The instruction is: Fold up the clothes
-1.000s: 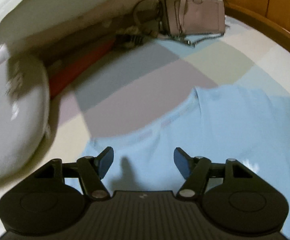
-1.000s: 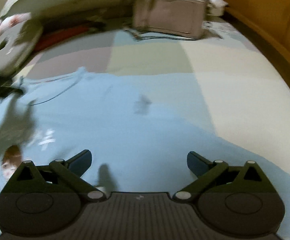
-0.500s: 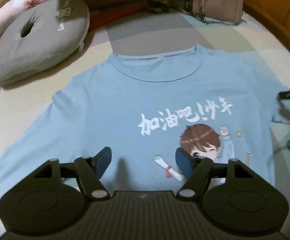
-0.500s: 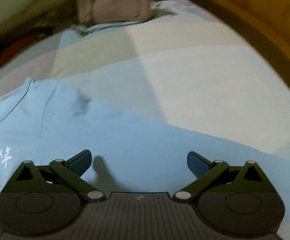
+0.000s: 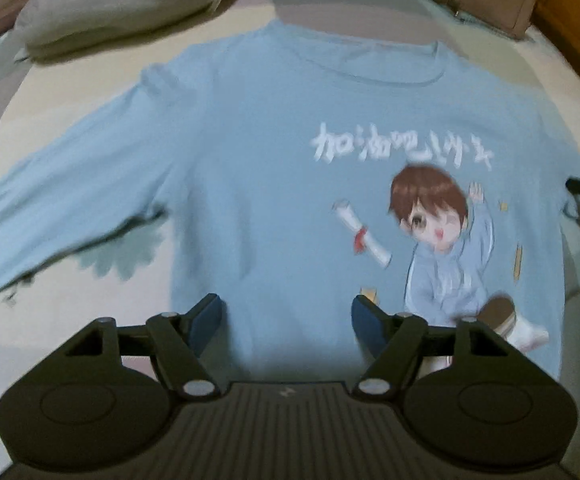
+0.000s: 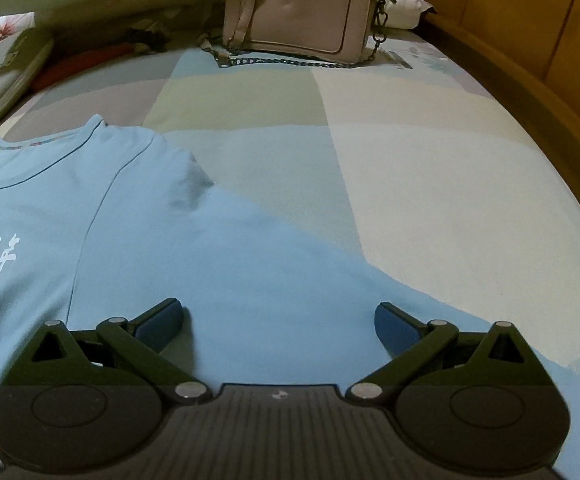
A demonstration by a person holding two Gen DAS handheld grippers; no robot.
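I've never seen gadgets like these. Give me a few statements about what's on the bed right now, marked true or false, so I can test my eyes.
1. The blue shirt lies print side up on the bed sheet. True.
2. The left gripper is clamped on the shirt. False: its jaws are spread apart and hold nothing.
3. A handbag sits beyond the shirt, apart from it. True.
4. The right gripper is shut. False: it is open, over a sleeve.
5. The shirt is already folded in half. False: it is spread flat, sleeves out.
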